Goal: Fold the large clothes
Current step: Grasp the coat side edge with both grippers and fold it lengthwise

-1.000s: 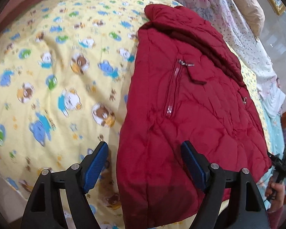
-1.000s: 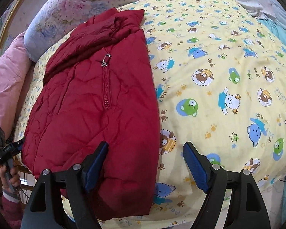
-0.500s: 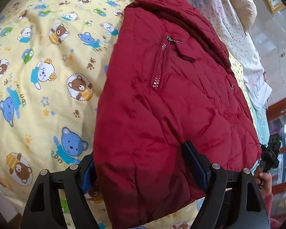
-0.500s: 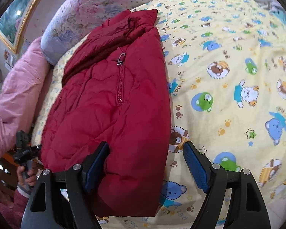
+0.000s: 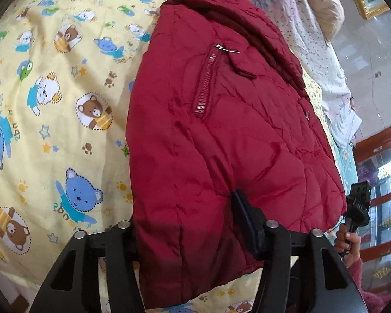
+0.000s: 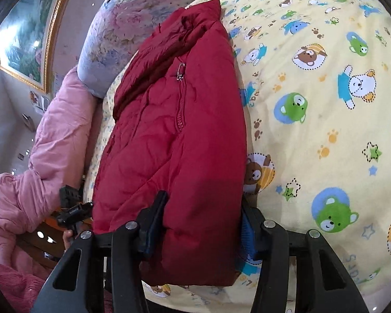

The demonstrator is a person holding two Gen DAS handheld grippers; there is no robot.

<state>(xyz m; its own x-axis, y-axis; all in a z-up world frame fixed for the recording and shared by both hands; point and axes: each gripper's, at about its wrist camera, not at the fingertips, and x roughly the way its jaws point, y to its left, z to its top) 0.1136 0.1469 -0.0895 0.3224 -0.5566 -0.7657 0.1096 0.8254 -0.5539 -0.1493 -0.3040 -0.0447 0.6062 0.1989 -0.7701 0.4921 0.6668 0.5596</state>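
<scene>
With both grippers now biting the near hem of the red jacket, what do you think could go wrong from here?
The left gripper and right gripper have just been closing on the puffy red jacket; thick slick padding may slip out. Lifting could also drag the yellow bear sheet, if the right gripper's outer finger at the jacket's edge caught it.

A yellow bedsheet [image 6: 325, 104] printed with cartoon bears covers the bed. At its head lies a floral quilt [image 6: 122, 26], a pink quilt [image 6: 54, 135] bunched beside it. A gilt-framed painting [image 6: 26, 34] hangs behind.
</scene>
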